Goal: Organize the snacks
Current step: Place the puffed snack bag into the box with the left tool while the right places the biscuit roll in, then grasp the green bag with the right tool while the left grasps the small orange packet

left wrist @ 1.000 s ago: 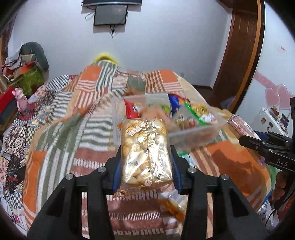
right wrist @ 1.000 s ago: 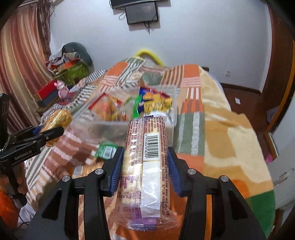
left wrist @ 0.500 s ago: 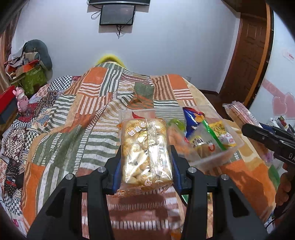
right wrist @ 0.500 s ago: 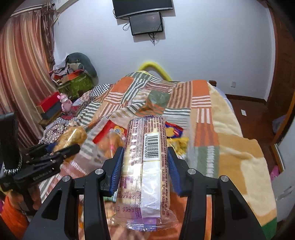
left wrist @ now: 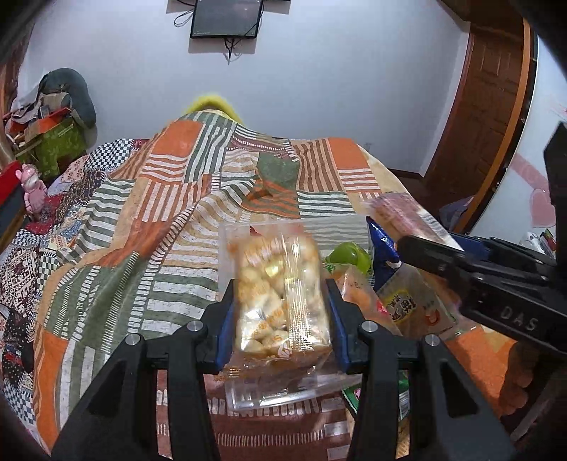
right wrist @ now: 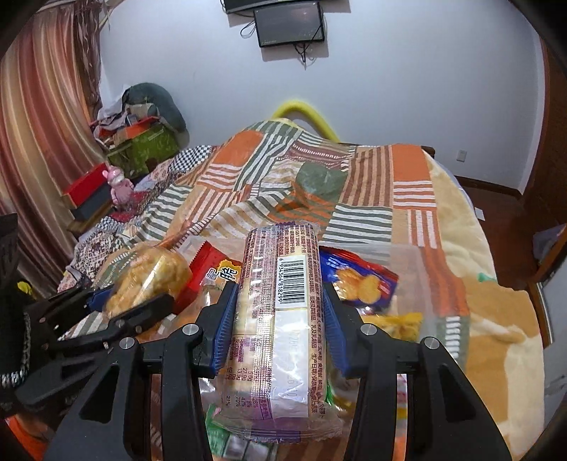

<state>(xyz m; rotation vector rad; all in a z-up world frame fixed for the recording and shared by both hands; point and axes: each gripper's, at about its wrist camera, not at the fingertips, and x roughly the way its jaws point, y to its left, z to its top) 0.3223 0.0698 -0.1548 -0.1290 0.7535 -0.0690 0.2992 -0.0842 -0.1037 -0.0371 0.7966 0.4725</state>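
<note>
Carrying one packet in each gripper, I judge the step in hand to be delivery into the clear bin (left wrist: 226, 248) on the bed.

Left gripper (left wrist: 281, 319): clenched on the bag of pale puffs (left wrist: 280, 301), blue pads pressing both long edges. The bag's long axis runs along the fingers, pointing away from me and downward, its far end over the bin's near left part. The bag appears blurred.

Right gripper (right wrist: 278, 319): clenched on the biscuit sleeve (right wrist: 280, 301), barcode face up. Its long axis also follows the fingers, far end pointing toward the bin, near end overhanging toward the camera.

Beyond the fingertips, the bin already holds a red packet (right wrist: 209, 266), a blue cracker packet (right wrist: 358, 280), a green item (left wrist: 349, 253) and other wrappers. In the left view the right gripper and its sleeve hang above the bin's right side; in the right view the left gripper sits low at left, near the red packet.

Farther out lie the patchwork quilt (left wrist: 141, 220), then the wall with a monitor (right wrist: 288, 26).

Next move, as I judge it: lower each packet into a free pocket, keep the two grippers apart, and release only once the packet rests inside the walls. The sleeve is long; laying it flat along the bin's length should suit best.
</note>
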